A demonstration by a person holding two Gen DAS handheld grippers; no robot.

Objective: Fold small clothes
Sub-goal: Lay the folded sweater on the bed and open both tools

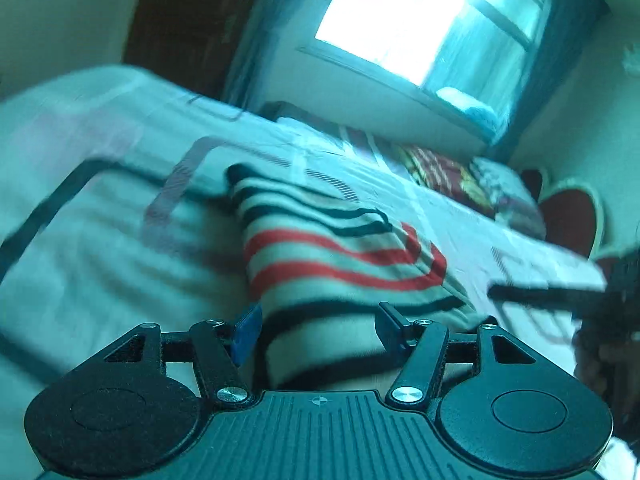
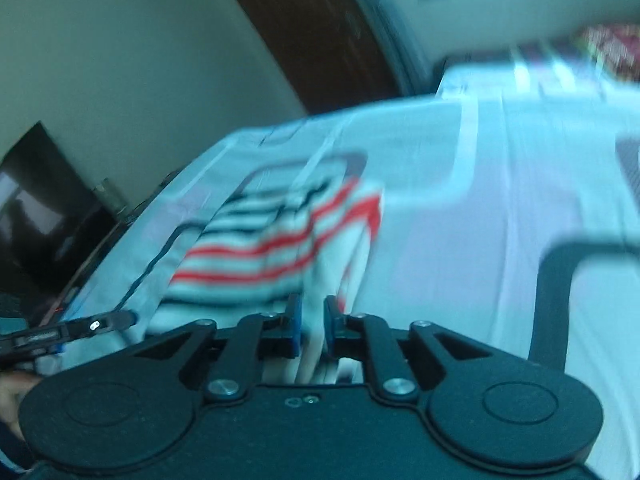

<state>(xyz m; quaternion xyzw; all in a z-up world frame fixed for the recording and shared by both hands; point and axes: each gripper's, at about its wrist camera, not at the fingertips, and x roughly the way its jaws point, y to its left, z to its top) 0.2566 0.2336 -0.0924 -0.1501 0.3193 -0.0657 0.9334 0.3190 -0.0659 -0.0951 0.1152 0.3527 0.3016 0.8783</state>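
Soft knit striped garment (image 1: 340,256) — matt cotton bedsheet (image 1: 100,240)

You are facing a bed (image 1: 100,248) under a pale patterned sheet, with a bright window (image 1: 404,16) behind it, a dark wooden door (image 2: 320,36) in the cream wall (image 2: 120,60), and a dark screen (image 2: 36,208) off to the left.

Open bedsheet (image 2: 500,208) right of striped garment (image 1: 320,240), pillows (image 1: 480,184) beyond

Motion blur smears the striped garment (image 2: 280,236) and bedsheet (image 2: 480,208) in the right wrist view. The right hand-held gripper (image 1: 552,296) shows only as a dark streak.
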